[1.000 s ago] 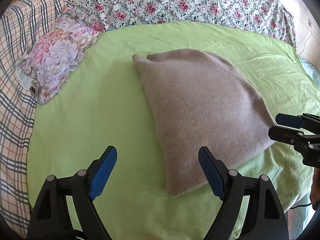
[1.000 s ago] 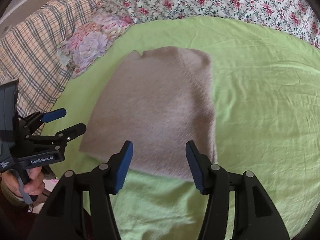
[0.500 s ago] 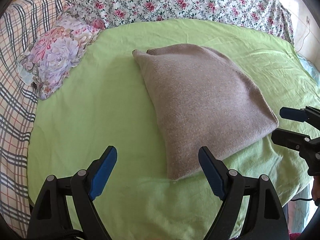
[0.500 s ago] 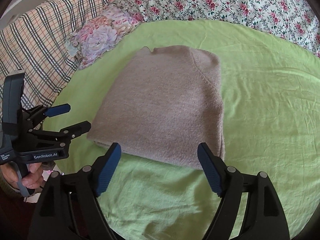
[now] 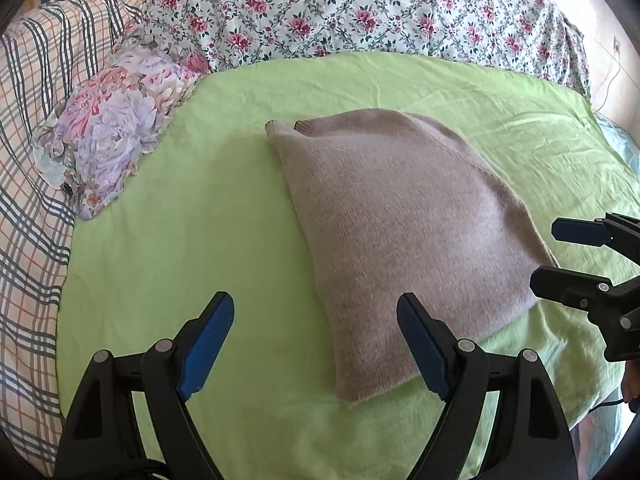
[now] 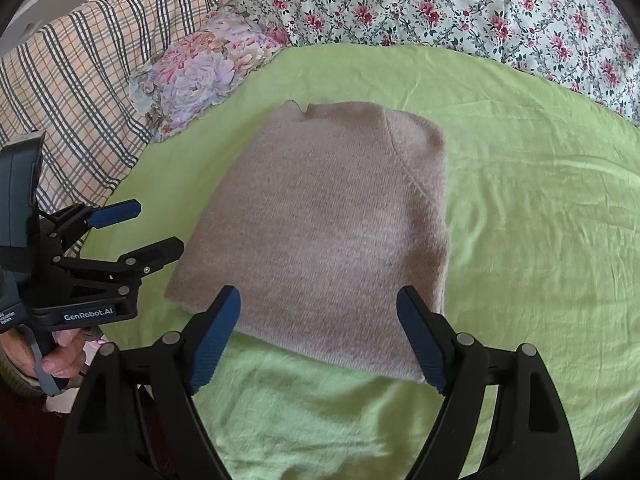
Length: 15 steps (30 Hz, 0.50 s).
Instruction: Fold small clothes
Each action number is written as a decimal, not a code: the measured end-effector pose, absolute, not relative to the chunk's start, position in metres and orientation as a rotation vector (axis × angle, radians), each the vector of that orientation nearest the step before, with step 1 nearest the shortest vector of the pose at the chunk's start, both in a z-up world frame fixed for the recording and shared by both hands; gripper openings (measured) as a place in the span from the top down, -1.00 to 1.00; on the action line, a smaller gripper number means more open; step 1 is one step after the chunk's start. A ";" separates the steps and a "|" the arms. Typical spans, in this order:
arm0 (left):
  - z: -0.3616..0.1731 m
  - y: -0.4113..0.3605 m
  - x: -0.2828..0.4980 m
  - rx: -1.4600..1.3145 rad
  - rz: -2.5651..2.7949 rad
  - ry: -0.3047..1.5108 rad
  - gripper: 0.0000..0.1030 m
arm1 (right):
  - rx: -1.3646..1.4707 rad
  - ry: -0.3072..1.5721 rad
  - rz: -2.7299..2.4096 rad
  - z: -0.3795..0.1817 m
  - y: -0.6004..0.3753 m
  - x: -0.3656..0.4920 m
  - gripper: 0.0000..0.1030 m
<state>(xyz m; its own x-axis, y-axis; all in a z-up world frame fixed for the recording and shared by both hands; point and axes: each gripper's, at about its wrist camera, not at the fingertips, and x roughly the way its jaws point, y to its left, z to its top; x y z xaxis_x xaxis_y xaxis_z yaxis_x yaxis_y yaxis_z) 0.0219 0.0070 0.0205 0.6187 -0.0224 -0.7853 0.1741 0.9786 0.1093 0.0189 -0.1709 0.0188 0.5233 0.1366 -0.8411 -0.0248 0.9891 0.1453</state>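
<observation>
A beige knitted garment (image 5: 404, 232) lies folded into a flat rectangle on the green sheet (image 5: 192, 248); it also shows in the right wrist view (image 6: 332, 232). My left gripper (image 5: 316, 344) is open and empty, held above the sheet at the garment's near left corner. My right gripper (image 6: 320, 340) is open and empty, held above the garment's near edge. Each gripper shows in the other's view: the right one (image 5: 560, 256) at the garment's right corner, the left one (image 6: 148, 232) at its left edge. Neither touches the garment.
A floral quilt (image 5: 360, 8) lies along the far side of the bed. A purple flowered pillow (image 5: 112, 140) and a plaid blanket (image 5: 28, 184) lie at the left. The green sheet's near edge (image 6: 320, 440) drops off below the grippers.
My right gripper's jaws have opened wider. Both grippers have drawn back a little from the garment, which has not moved.
</observation>
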 end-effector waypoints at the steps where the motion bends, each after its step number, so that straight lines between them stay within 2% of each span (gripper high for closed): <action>1: 0.020 0.007 0.023 0.182 -0.110 0.897 -0.63 | 0.119 1.018 0.096 0.018 -0.171 0.021 -0.57; 15: 0.019 0.006 0.035 0.181 -0.103 0.900 -0.63 | 0.107 1.027 0.104 0.014 -0.162 0.036 -0.58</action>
<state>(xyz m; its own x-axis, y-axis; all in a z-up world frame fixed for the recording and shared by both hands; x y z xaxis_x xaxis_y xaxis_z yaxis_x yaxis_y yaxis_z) 0.0349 0.0063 0.0192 0.6180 -0.0128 -0.7861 0.1648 0.9798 0.1136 0.0356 -0.1620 0.0143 0.5131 0.1361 -0.8475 -0.0361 0.9899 0.1371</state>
